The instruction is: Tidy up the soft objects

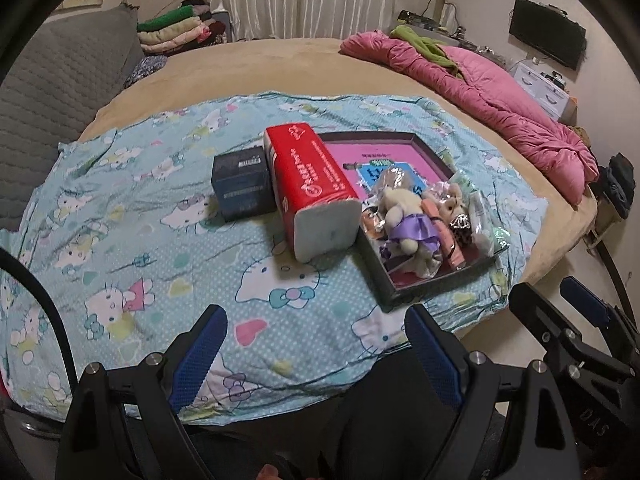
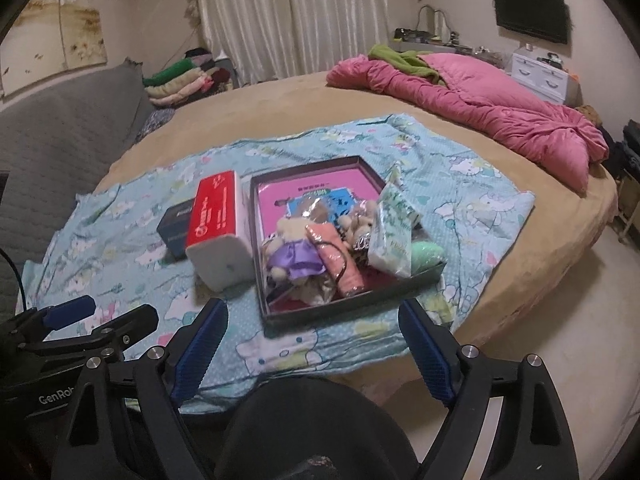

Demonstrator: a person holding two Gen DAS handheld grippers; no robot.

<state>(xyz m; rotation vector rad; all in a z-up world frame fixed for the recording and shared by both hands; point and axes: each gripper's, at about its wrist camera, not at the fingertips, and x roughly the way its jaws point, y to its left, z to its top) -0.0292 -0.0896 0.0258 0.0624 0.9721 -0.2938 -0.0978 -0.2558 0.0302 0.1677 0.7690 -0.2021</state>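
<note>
My left gripper (image 1: 314, 356) and right gripper (image 2: 312, 350) are hovering wide apart, empty, short of the tray (image 2: 352, 300) of soft toys (image 2: 296, 256) lying near the bed's front edge.

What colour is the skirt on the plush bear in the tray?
Purple, satin-looking; the plush bear in the tray shows best in the right wrist view.

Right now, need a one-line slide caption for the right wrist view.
Open right tongs face a dark shallow tray of plush toys beside a red tissue pack on the cartoon-print bedsheet.
</note>
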